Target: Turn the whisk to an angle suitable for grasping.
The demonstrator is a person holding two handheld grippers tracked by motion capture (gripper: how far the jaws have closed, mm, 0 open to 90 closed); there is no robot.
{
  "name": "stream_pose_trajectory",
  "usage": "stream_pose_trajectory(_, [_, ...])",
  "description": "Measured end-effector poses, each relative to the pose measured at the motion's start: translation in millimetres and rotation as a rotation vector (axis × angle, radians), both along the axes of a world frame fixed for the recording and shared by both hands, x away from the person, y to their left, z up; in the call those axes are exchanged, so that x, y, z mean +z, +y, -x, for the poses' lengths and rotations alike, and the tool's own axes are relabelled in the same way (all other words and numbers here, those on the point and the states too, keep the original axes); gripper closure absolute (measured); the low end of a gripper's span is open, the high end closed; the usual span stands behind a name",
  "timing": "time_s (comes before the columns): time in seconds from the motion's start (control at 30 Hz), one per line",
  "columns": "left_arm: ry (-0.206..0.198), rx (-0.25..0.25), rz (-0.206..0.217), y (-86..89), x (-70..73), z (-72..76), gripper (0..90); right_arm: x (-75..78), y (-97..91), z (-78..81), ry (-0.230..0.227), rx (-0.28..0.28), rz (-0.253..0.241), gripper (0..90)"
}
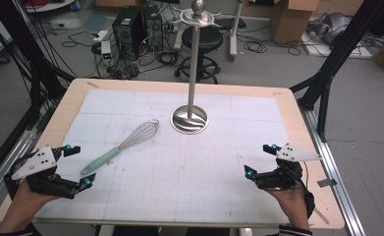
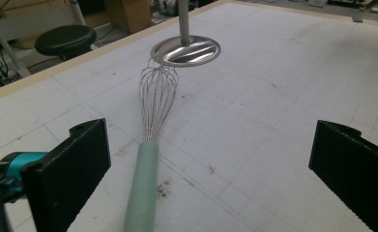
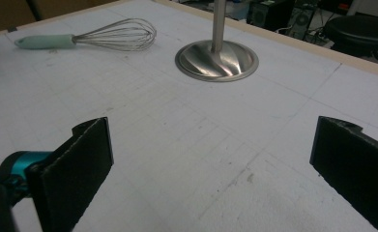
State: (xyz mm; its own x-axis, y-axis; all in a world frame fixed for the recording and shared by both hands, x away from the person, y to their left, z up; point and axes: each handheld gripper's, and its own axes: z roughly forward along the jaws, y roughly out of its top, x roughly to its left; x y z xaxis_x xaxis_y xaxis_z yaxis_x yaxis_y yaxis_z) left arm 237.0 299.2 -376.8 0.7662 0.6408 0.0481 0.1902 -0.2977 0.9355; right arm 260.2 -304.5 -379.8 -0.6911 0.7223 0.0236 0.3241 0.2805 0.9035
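A wire whisk (image 1: 123,145) with a pale green handle lies flat on the white grid mat, left of centre, its wire head pointing toward a steel stand (image 1: 190,118). The stand has a round base and a tall pole with hooks at the top. My left gripper (image 1: 80,166) rests open at the near left, and the whisk handle's end (image 2: 143,188) lies between its jaws, untouched. My right gripper (image 1: 260,159) stands open at the near right with bare mat between its jaws. From there the whisk (image 3: 87,37) lies far left and the stand base (image 3: 217,60) ahead.
The table (image 1: 297,118) has a wooden border around the mat. Behind it on the floor are a black stool (image 1: 202,39), computer towers (image 1: 135,24), cables and cardboard boxes. Black frame posts stand at both sides.
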Motion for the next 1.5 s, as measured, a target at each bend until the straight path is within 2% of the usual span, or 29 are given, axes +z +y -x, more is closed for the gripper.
stream_pose_trajectory(0.3, [0.015, -0.011, -0.030, -6.3, -2.3, -6.9, 1.7, -2.4, -11.5, 2.4, 0.013, -0.024, -0.009, 0.5])
stream_pose_trajectory(0.4, [0.019, -0.016, -0.016, -6.2, -1.0, -7.3, 1.7, -4.5, -13.5, 2.5, 0.025, -0.031, -0.003, 0.5])
stream_pose_trajectory(0.53, [0.021, -0.003, -0.037, -7.3, 1.3, -11.7, 1.7, -5.7, -14.7, 3.4, 0.030, -0.028, -0.004, 0.5])
stream_pose_trajectory(0.63, [0.035, -0.019, -0.032, -7.9, 3.7, -16.6, 1.7, -6.1, -16.5, 4.4, 0.031, -0.030, -0.005, 0.5])
stream_pose_trajectory(0.77, [0.085, -0.012, -0.089, -7.8, 9.0, -27.5, 1.7, -4.0, -17.0, 5.8, 0.026, -0.029, -0.011, 0.5])
stream_pose_trajectory(0.9, [0.121, -0.021, -0.139, -8.3, 15.2, -36.8, 1.7, -1.7, -15.8, 6.5, 0.023, -0.026, -0.011, 0.5])
stream_pose_trajectory(0.97, [0.135, -0.043, -0.175, -12.6, 19.5, -41.7, 1.7, -1.0, -15.1, 6.4, 0.018, -0.021, -0.011, 0.5])
stream_pose_trajectory(1.2, [0.166, -0.068, -0.235, -17.7, 26.2, -54.6, 1.7, -1.9, -12.9, 5.2, 0.022, -0.013, -0.012, 0.5])
stream_pose_trajectory(1.37, [0.195, -0.078, -0.302, -25.3, 28.2, -67.6, 1.7, -0.1, -12.6, 5.1, 0.017, -0.011, -0.017, 0.5])
stream_pose_trajectory(1.5, [0.225, -0.078, -0.321, -29.4, 27.0, -77.3, 1.7, 0.3, -12.7, 5.3, 0.015, -0.007, -0.015, 0.5])
